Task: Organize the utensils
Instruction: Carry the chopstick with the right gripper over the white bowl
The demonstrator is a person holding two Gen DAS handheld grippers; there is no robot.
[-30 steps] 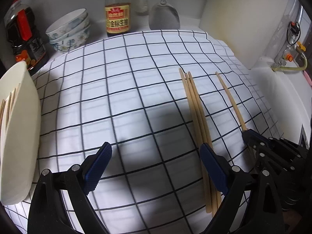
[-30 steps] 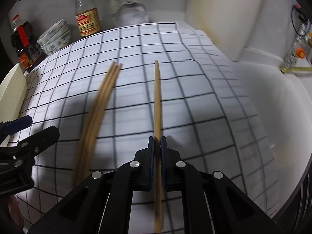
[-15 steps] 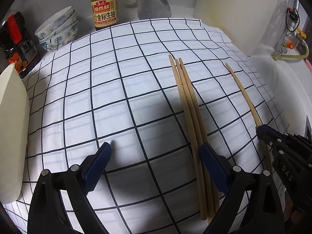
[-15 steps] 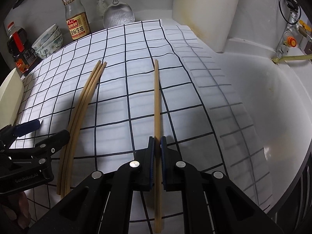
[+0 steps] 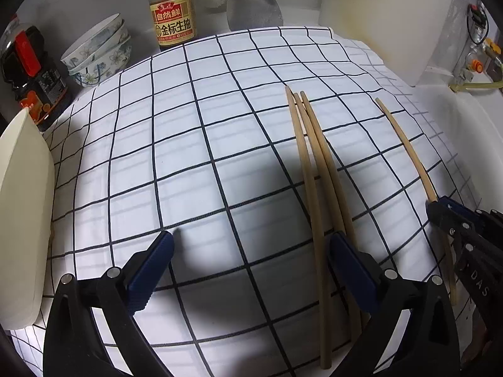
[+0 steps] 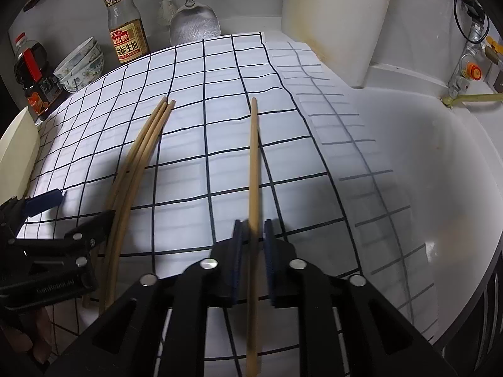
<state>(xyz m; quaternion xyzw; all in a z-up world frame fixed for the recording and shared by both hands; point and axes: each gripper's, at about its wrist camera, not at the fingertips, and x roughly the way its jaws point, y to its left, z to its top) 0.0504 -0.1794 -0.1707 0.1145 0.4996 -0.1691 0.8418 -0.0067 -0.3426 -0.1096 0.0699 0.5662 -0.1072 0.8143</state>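
Right wrist view: one chopstick just let go on the cloth, sorting barely begun.

Across the frame spreads the white black-gridded tablecloth; left of centre lie three bunched pale wooden chopsticks, and down the middle a single pale wooden chopstick runs between the right gripper's jaws, which have just been opening and stand narrowly apart, clear of it. At lower left, the left gripper gapes wide and empty. All four sticks seem still to be gathered; a cream container waits at far left.

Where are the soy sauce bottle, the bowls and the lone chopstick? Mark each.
soy sauce bottle [image 5: 174, 25], left wrist view, on its label
bowls [image 5: 97, 51], left wrist view, outer wall
lone chopstick [image 6: 254, 157], right wrist view, mid-shaft
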